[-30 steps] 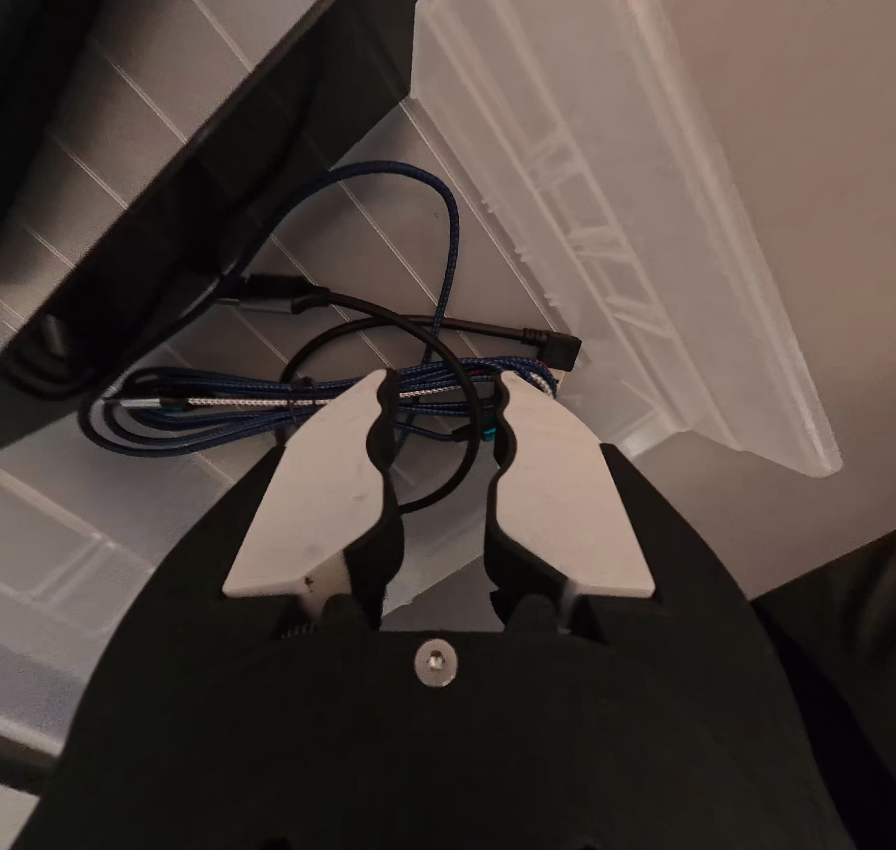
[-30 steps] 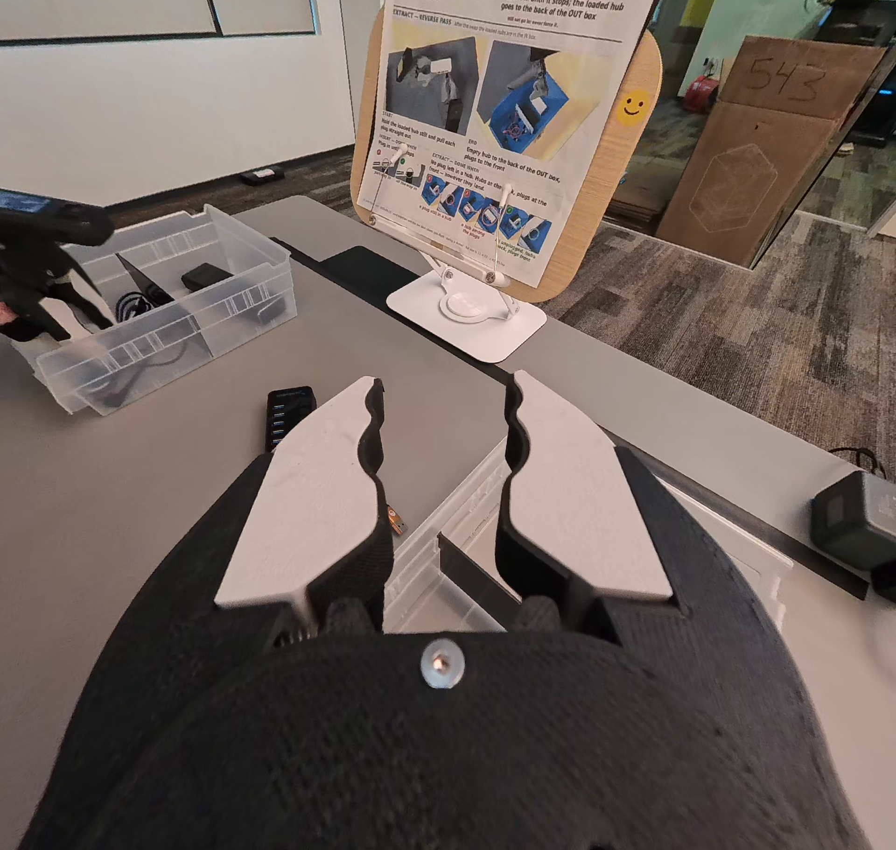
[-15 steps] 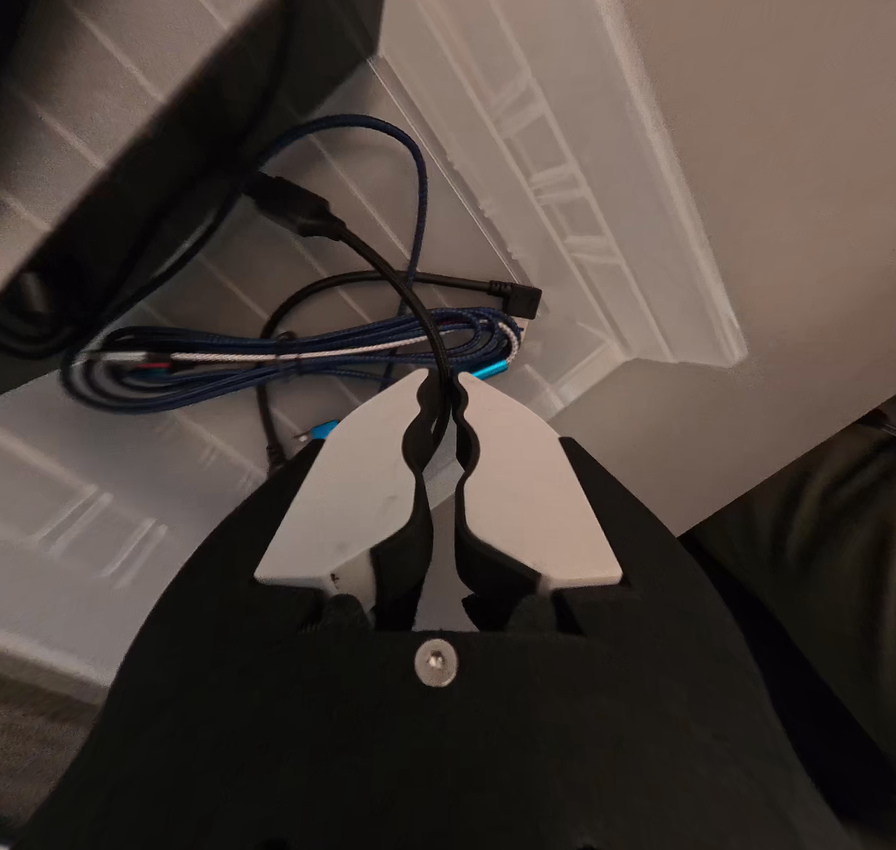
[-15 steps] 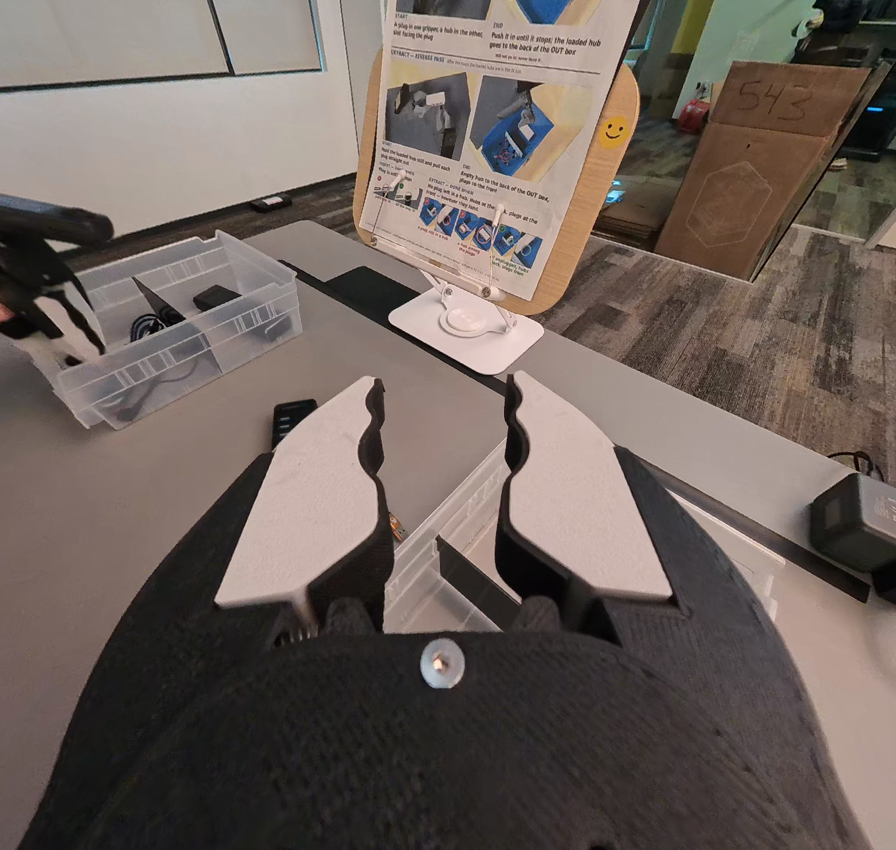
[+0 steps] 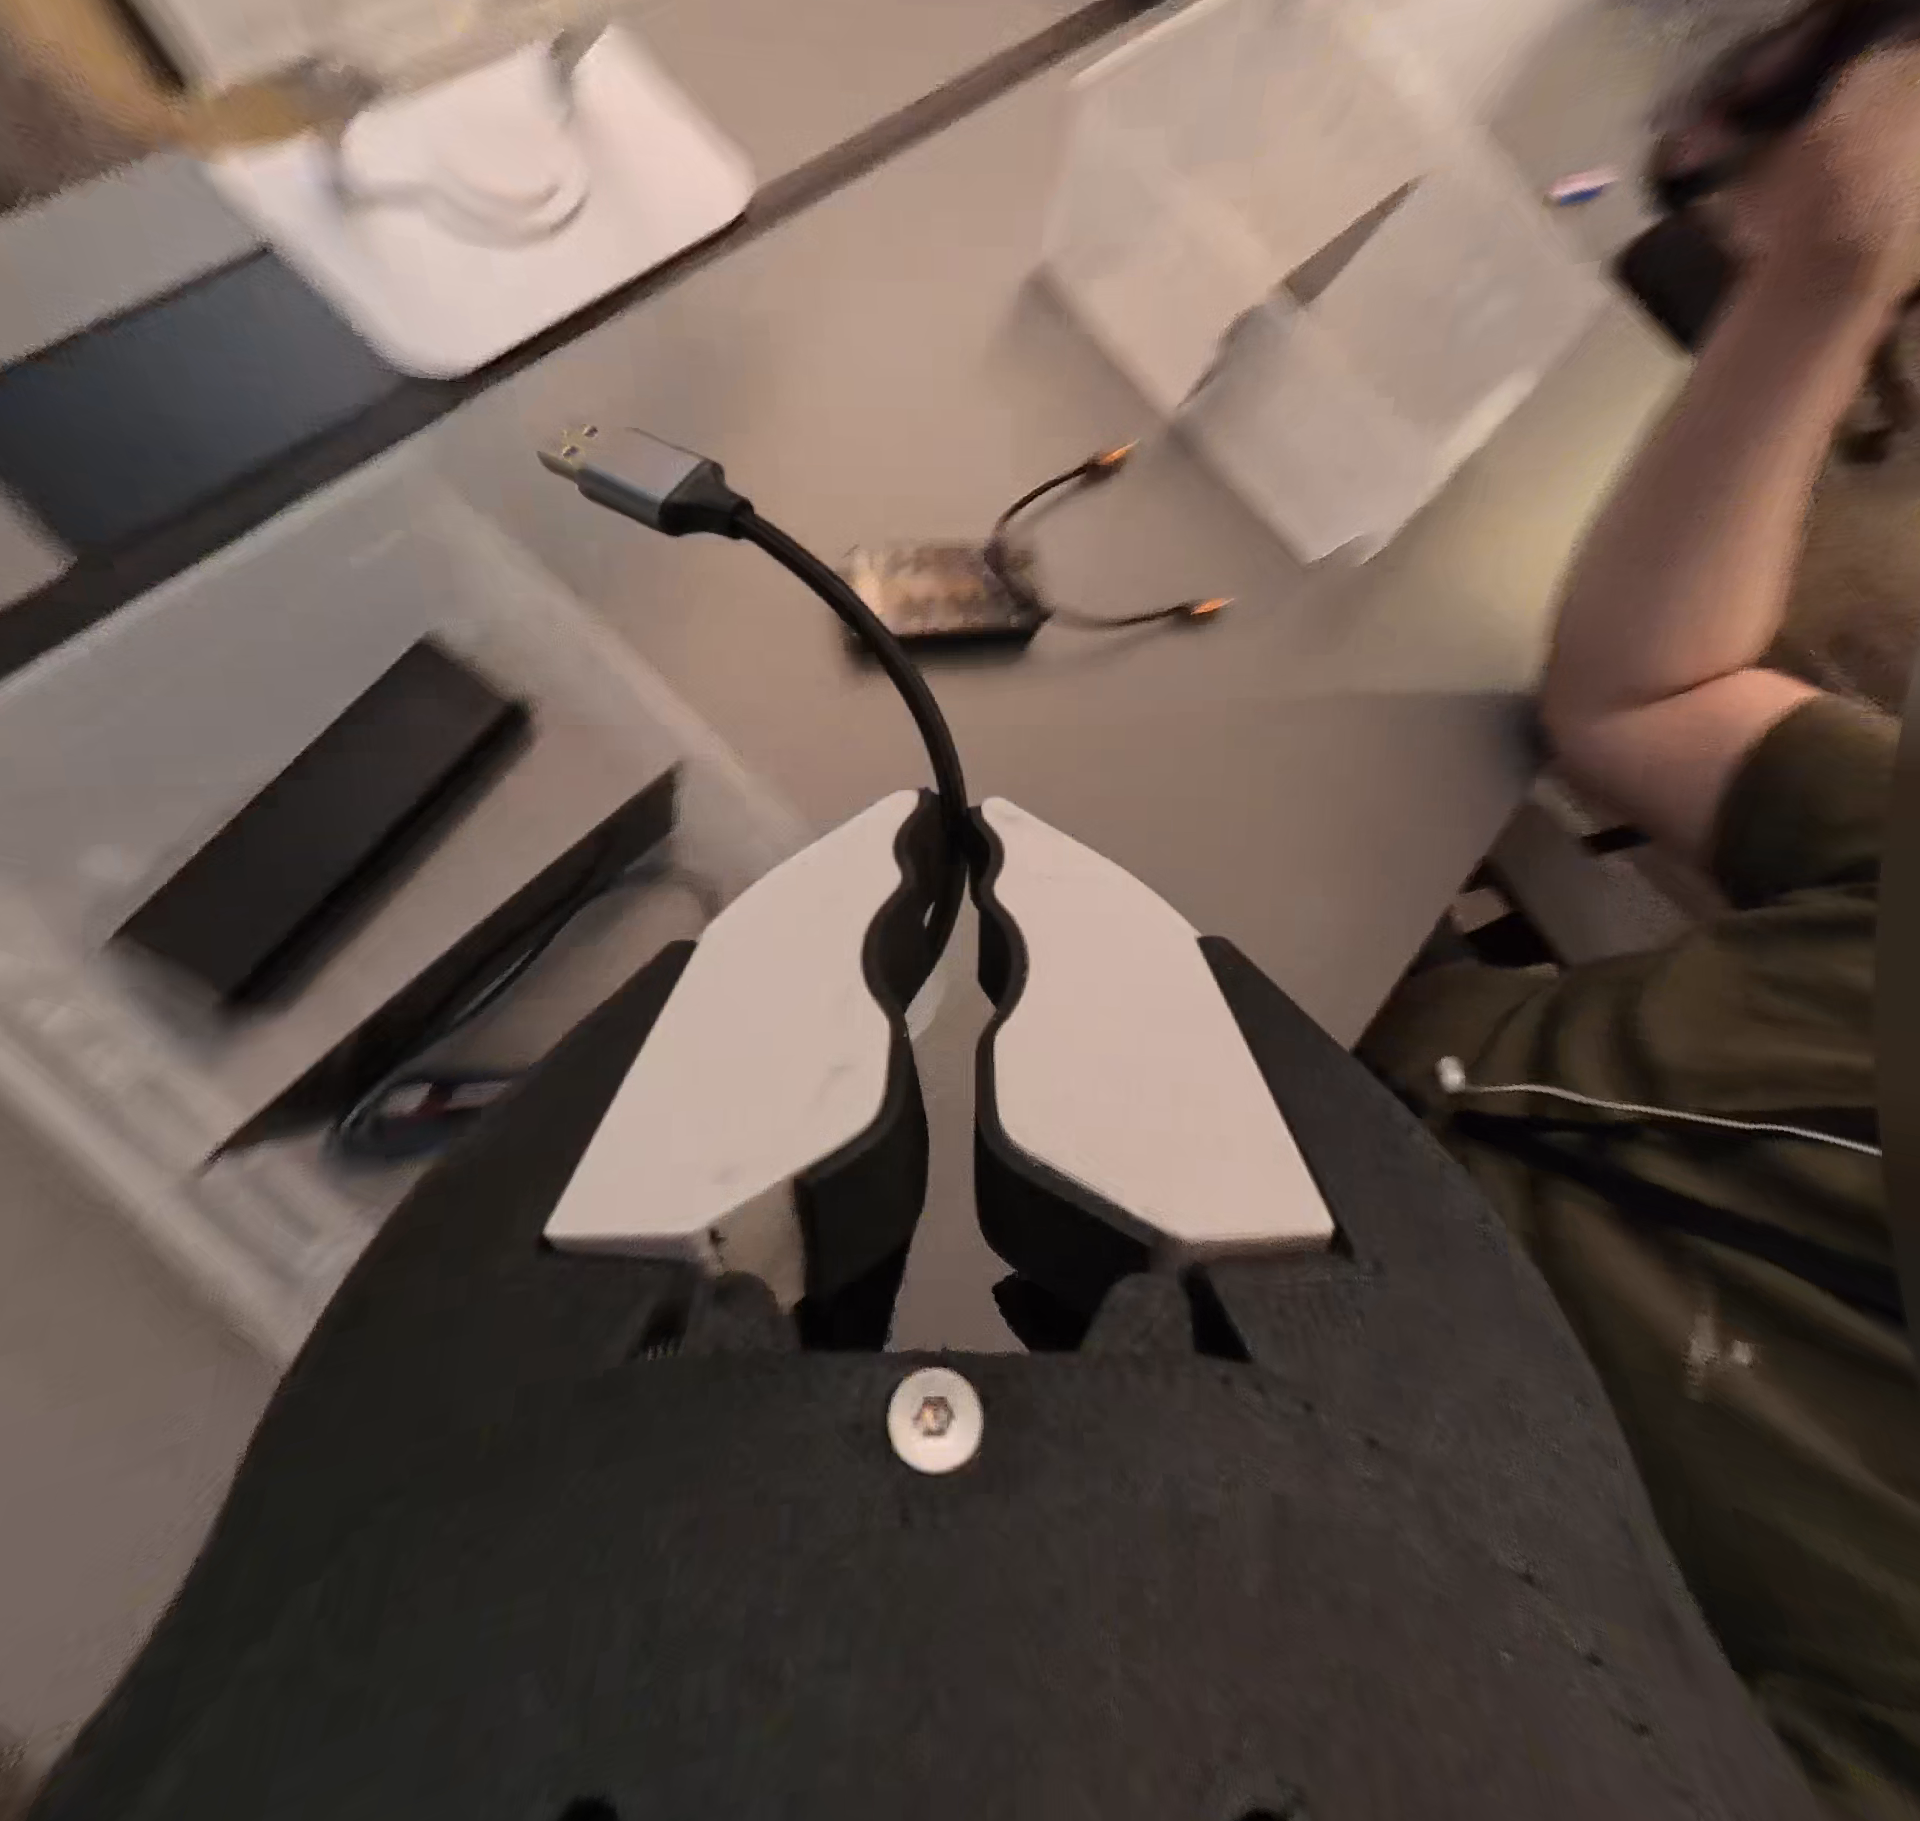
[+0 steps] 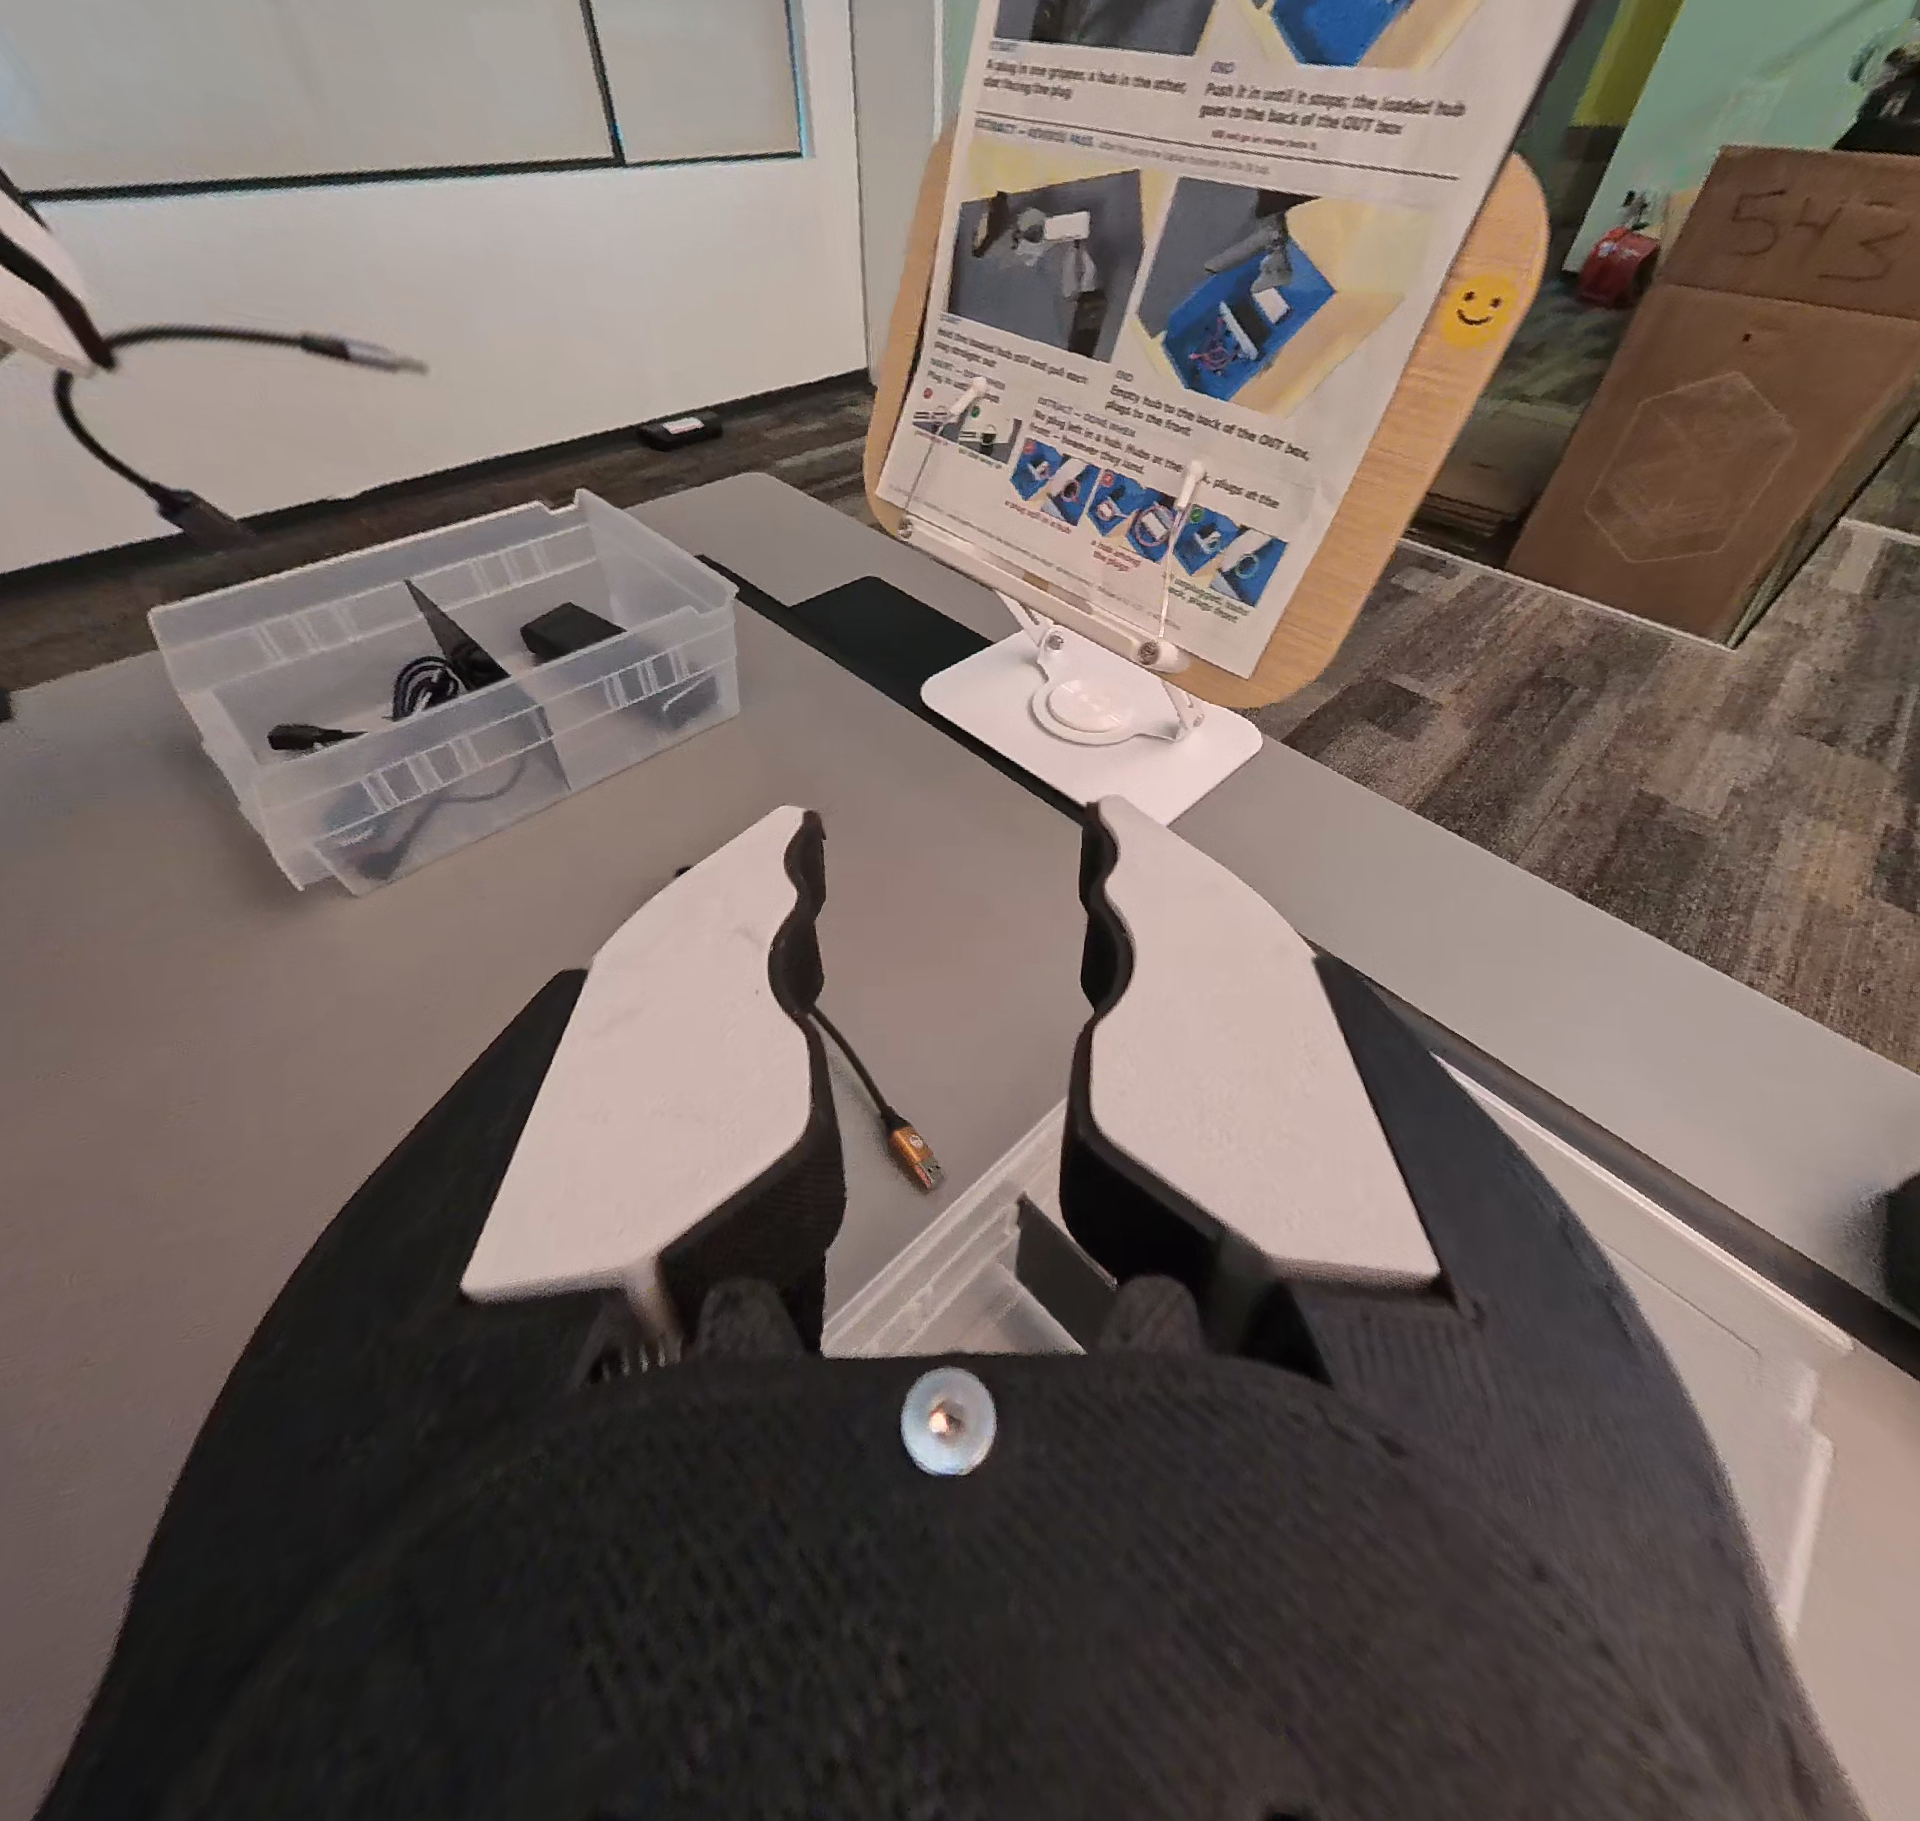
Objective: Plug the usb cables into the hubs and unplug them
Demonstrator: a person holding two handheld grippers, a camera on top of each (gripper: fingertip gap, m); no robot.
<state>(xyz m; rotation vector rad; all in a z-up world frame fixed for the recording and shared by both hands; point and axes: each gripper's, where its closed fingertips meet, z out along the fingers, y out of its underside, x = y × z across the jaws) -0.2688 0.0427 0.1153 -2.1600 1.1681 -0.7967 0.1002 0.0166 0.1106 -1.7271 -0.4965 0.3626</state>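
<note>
My left gripper is shut on a short black USB cable and holds it in the air. The cable's grey plug points up and to the left. A black hub lies on the grey table beyond it, with two short orange-tipped cables beside it. My right gripper is open and empty, low over the table. An orange-tipped plug lies between its fingers' bases. The left gripper shows at the far left of the right wrist view with the black cable hanging from it.
A clear divided bin with cables and a black hub stands at the back left. Another clear bin sits under my right gripper. An instruction board on a white stand is at the back. A person's arm is at the right. My right fingertips sit around 40 cm from my left ones.
My left gripper closed on the black cable in the bin, lifted it out and swung up over the table. My right gripper stayed open and hardly moved.
</note>
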